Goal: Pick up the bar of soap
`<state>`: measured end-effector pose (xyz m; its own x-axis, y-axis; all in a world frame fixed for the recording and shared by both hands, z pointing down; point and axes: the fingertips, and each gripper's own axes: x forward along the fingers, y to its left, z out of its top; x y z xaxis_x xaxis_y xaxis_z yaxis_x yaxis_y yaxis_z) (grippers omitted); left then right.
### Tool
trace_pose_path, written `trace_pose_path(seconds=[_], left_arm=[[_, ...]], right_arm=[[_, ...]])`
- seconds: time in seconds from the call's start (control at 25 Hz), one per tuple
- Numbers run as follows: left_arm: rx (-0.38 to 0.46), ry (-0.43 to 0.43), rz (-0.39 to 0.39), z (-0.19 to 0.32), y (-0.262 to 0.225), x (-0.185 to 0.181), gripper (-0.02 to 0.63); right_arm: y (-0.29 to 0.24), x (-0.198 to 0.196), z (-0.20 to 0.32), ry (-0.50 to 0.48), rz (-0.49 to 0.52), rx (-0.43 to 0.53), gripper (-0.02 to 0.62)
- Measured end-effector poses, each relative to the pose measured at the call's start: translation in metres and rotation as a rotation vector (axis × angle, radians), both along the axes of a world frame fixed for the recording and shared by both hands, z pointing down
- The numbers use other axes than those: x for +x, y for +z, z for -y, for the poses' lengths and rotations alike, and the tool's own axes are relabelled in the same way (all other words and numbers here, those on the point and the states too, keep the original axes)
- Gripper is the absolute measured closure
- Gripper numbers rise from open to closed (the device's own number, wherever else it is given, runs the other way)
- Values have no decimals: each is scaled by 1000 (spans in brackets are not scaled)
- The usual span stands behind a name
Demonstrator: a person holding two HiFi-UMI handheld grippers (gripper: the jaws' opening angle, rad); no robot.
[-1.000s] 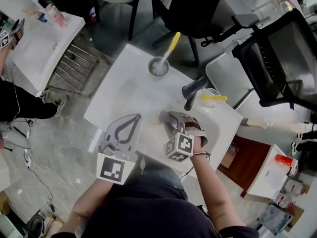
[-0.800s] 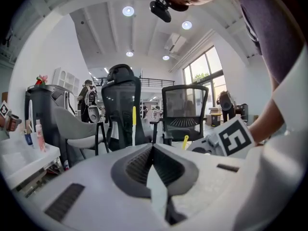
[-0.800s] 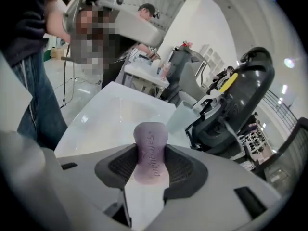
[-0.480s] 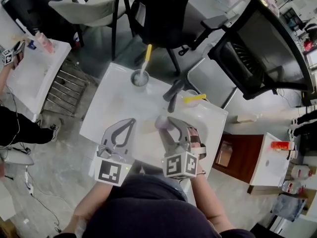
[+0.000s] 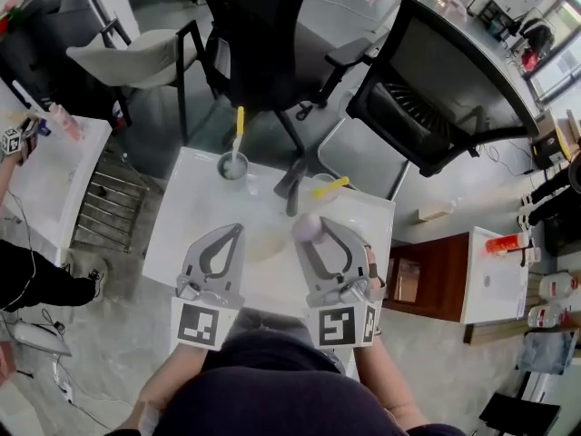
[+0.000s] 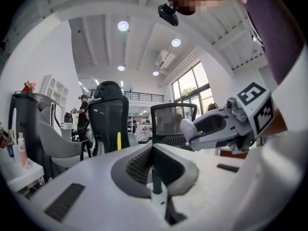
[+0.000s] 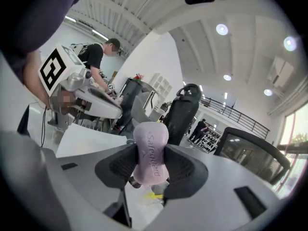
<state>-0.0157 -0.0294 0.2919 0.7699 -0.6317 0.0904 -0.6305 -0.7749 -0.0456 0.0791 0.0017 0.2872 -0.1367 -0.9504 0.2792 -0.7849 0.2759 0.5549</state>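
A pale lilac bar of soap stands upright between the jaws of my right gripper, which is shut on it. In the head view the soap sits at the tip of the right gripper, held above the near part of the white sink top. My left gripper hovers beside it to the left, jaws shut with nothing between them. The left gripper view shows its own closed jaws and, to the right, the soap in the other gripper.
A dark faucet rises at the back of the sink. A cup with a yellow toothbrush and another cup with a yellow brush stand near it. Black office chairs lie beyond. A second white table is at left.
The right gripper has kept the soap and swung from pointing left to pointing straight ahead, lifted over the sink. The left gripper stays shut beside it. The head view has tilted up.
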Motion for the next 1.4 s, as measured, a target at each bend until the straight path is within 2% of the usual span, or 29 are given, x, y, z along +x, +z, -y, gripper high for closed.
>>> trace_pose_path(seconds=[0.32, 0.48, 0.8, 1.12, 1.4], left_arm=[[59, 83, -59, -6, -40, 16, 606], [103, 101, -83, -10, -62, 21, 606], [152, 125, -97, -24, -98, 28, 606], [178, 117, -108, -33, -118, 41, 606], [212, 89, -119, -40, -140, 45, 606]], right_arm=[[-60, 23, -27, 180, 169, 175, 403], [-88, 31, -41, 231, 231, 304, 403], [-110, 54, -71, 376, 372, 419, 403], [-126, 73, -89, 403, 408, 461, 403], [-145, 86, -94, 375, 433, 487, 402]])
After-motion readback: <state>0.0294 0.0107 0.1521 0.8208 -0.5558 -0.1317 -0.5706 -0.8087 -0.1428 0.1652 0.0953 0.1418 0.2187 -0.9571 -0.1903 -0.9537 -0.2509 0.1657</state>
